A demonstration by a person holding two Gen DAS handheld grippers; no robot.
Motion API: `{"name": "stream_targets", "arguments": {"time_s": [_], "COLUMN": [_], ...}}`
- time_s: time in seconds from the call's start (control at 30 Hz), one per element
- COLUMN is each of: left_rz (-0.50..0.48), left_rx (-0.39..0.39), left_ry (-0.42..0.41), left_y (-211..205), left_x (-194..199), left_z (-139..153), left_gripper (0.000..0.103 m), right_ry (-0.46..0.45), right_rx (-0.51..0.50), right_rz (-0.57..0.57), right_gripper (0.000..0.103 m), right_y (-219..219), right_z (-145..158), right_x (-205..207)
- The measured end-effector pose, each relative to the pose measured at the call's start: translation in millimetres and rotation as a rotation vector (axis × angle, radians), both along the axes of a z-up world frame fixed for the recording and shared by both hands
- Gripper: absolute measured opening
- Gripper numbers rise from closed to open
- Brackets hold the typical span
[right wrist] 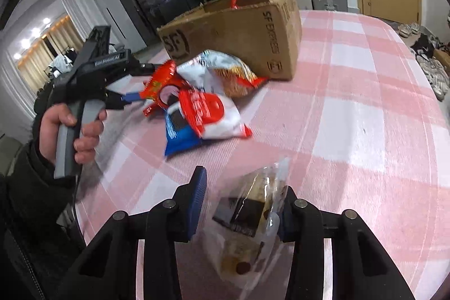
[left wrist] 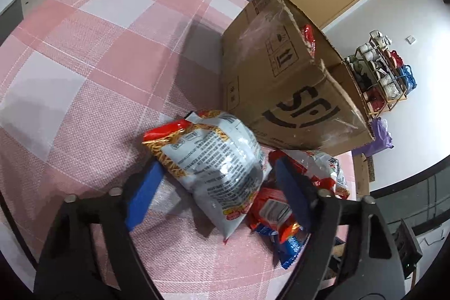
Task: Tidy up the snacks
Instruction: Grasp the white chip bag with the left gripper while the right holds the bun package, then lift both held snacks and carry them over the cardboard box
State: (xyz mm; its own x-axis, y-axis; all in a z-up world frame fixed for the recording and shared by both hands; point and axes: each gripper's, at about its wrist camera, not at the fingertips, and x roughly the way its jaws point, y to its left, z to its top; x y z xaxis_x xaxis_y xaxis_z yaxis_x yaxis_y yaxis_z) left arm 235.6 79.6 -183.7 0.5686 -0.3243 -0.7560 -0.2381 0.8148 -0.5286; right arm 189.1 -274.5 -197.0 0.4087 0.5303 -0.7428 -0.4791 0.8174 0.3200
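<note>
Two pickups in hand, one per gripper. Left gripper (left wrist: pixel 218 166): fingers (left wrist: pixel 143 196) set either side of the white noodle bag (left wrist: pixel 219 159), blue pads right at its edges; cannot tell whether pressing or merely alongside. Right gripper (right wrist: pixel 244 182): released, straddling a clear cake packet (right wrist: pixel 253 215) lying on the worktop (right wrist: pixel 365 103). Packet up against the right-hand finger, with a strip of cloth showing at the other.

Best to centre that packet before squeezing, then close gently, given slippery film and soft cake. For the noodle bag, grip across the puffed middle, not the seam. Lift clear of the red bag (right wrist: pixel 213 114) and blue packet (right wrist: pixel 180 139), then over the wall of the cardboard box (right wrist: pixel 239 30) just behind the pile, probably the destination.
</note>
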Motion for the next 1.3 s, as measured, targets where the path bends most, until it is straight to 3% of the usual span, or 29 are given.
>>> {"name": "stream_targets", "arguments": {"time_s": [0.1,0.23,0.4,0.67,1.3], "left_rz": [-0.004,0.001,-0.006,-0.014,-0.047], "left_rx": [0.026,-0.013,0.007,0.027,-0.004], "left_ry": [0.004,0.012,0.004,-0.018,-0.085], "left_y": [2,7,2,2,10], "left_x": [-6,-7,-8,-17,-39], "left_z": [-2,-4,-2,6,17], "left_gripper": [0.062,0.049,0.045,0.036,0.025], "right_ry": [0.019,0.035,0.031,0.042,0.054], "right_rx": [-0.007,-0.004,-0.016,0.041,0.180], "right_rz": [-0.010,-0.033,-0.041,-0.031,-0.068], "right_gripper": [0.043,0.043,0.041,0.019,0.015], "right_y": [-4,-10,-9,-5,-10], "right_z": [-5,-8,-9,-10,-4], "right_x": [-8,-17,-28,-37,-37]}}
